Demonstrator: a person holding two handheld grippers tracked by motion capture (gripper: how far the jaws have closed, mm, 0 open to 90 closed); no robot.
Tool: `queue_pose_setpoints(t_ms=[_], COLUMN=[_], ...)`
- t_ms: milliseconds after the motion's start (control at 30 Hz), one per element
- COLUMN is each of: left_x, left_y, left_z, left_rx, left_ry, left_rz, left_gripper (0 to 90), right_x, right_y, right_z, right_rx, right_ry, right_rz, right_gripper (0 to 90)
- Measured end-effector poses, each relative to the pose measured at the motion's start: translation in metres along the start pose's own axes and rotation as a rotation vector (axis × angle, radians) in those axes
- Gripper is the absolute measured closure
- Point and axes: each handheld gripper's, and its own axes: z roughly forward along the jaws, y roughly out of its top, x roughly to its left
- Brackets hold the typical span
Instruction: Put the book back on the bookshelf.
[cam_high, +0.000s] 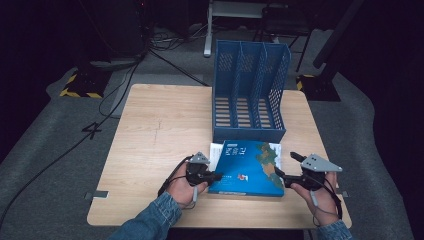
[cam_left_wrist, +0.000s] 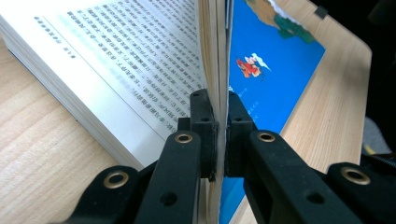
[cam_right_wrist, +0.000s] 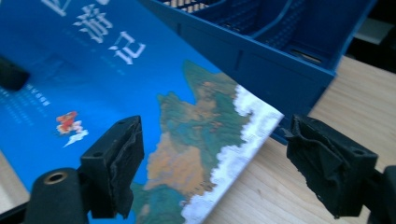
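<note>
Overhead, a blue-covered book (cam_high: 250, 167) lay on the wooden table (cam_high: 150, 135) just near of a blue three-slot file rack (cam_high: 250, 90); only the left gripper view revealed the printed text pages (cam_left_wrist: 130, 51) beneath its raised cover. Left gripper (cam_left_wrist: 221, 105): jaws nearly closed, pinching the cover and a few pages at the book's left edge. Right gripper (cam_right_wrist: 210, 163): jaws wide apart, holding nothing, over the book's right edge, white Chinese title characters legible on the cover.
</note>
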Motion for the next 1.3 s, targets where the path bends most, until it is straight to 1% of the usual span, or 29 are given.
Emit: queue_pose_setpoints(t_ms=[33, 67, 100, 133, 200, 267, 367, 400, 433, 500, 533, 567, 600, 700, 767, 800, 833, 933, 967, 1000, 1100, 1133, 1267, 1300], left_x=[-0.001, -0.001, -0.002, -0.002, -0.004, -0.006, -0.012, -0.014, -0.016, -0.019, -0.020, -0.020, -0.020, -0.019, -0.020, -0.020, -0.021, -0.020, -0.020, -0.020, -0.022, -0.022, -0.024, -0.024], left_y=[0.002, 0.004, 0.009, 0.009, 0.016, 0.026, 0.042, 0.046, 0.050, 0.056, 0.059, 0.059, 0.062, 0.064, 0.066, 0.068, 0.069, 0.073, 0.075, 0.075, 0.082, 0.084, 0.090, 0.092], left_z=[-0.001, -0.002, -0.004, -0.004, -0.006, -0.008, -0.011, -0.012, -0.012, -0.012, -0.013, -0.013, -0.013, -0.013, -0.013, -0.013, -0.013, -0.013, -0.013, -0.013, -0.013, -0.013, -0.013, -0.012], left_rx=[0.003, 0.010, 0.021, 0.021, 0.029, 0.046, 0.071, 0.084, 0.092, 0.113, 0.121, 0.121, 0.129, 0.135, 0.136, 0.138, 0.140, 0.145, 0.156, 0.156, 0.169, 0.175, 0.187, 0.191], left_ry=[0.001, 0.001, -0.007, -0.007, -0.015, -0.018, -0.010, -0.006, 0.001, 0.013, 0.011, 0.011, 0.001, -0.001, -0.003, -0.002, -0.003, -0.012, -0.013, -0.013, -0.008, -0.008, -0.003, -0.004], left_rz=[-0.001, -0.001, -0.001, -0.001, 0.004, 0.010, 0.035, 0.047, 0.050, 0.065, 0.067, 0.067, 0.063, 0.061, 0.060, 0.062, 0.064, 0.050, 0.050, 0.050, 0.044, 0.047, 0.036, 0.027], left_gripper=[85.9, 85.9, 86.0, 86.1, 86.1, 86.2, 86.2, 86.2, 86.2, 86.2, 86.2, 86.2, 86.2, 86.2, 86.2, 86.2, 86.2, 86.2, 86.2, 86.2, 86.2, 86.2, 86.2, 86.1], right_x=[0.000, 0.004, 0.013, 0.013, 0.023, 0.032, 0.046, 0.050, 0.052, 0.056, 0.058, 0.058, 0.062, 0.066, 0.071, 0.073, 0.075, 0.082, 0.085, 0.085, 0.088, 0.089, 0.092, 0.094], right_y=[0.000, 0.001, 0.003, 0.003, 0.005, 0.006, 0.008, 0.009, 0.010, 0.011, 0.010, 0.010, 0.010, 0.009, 0.009, 0.009, 0.008, 0.008, 0.008, 0.008, 0.007, 0.007, 0.004, 0.003], right_z=[0.000, 0.000, -0.002, -0.002, -0.004, -0.004, -0.006, -0.006, -0.006, -0.007, -0.006, -0.006, -0.004, -0.002, 0.002, 0.004, 0.007, 0.014, 0.016, 0.016, 0.021, 0.023, 0.028, 0.033], right_rx=[0.000, -0.003, 0.000, 0.000, 0.000, 0.006, 0.010, 0.001, -0.004, -0.005, -0.004, -0.004, -0.008, -0.016, -0.014, -0.012, 0.003, 0.013, 0.017, 0.017, 0.030, 0.033, 0.045, 0.064], right_ry=[0.000, 0.007, 0.023, 0.023, 0.048, 0.071, 0.066, 0.069, 0.070, 0.073, 0.077, 0.077, 0.079, 0.079, 0.081, 0.079, 0.076, 0.075, 0.076, 0.076, 0.068, 0.068, 0.074, 0.063], right_rz=[0.000, -0.007, -0.035, -0.035, -0.069, -0.094, -0.133, -0.148, -0.153, -0.156, -0.154, -0.154, -0.150, -0.150, -0.160, -0.166, -0.180, -0.204, -0.211, -0.211, -0.239, -0.242, -0.254, -0.287], right_gripper=[19.5, 19.6, 19.9, 19.9, 21.9, 21.4, 20.8, 20.9, 20.8, 20.4, 20.4, 20.4, 19.9, 19.6, 19.8, 20.3, 20.6, 20.1, 19.8, 19.8, 19.1, 18.4, 17.9, 18.5])
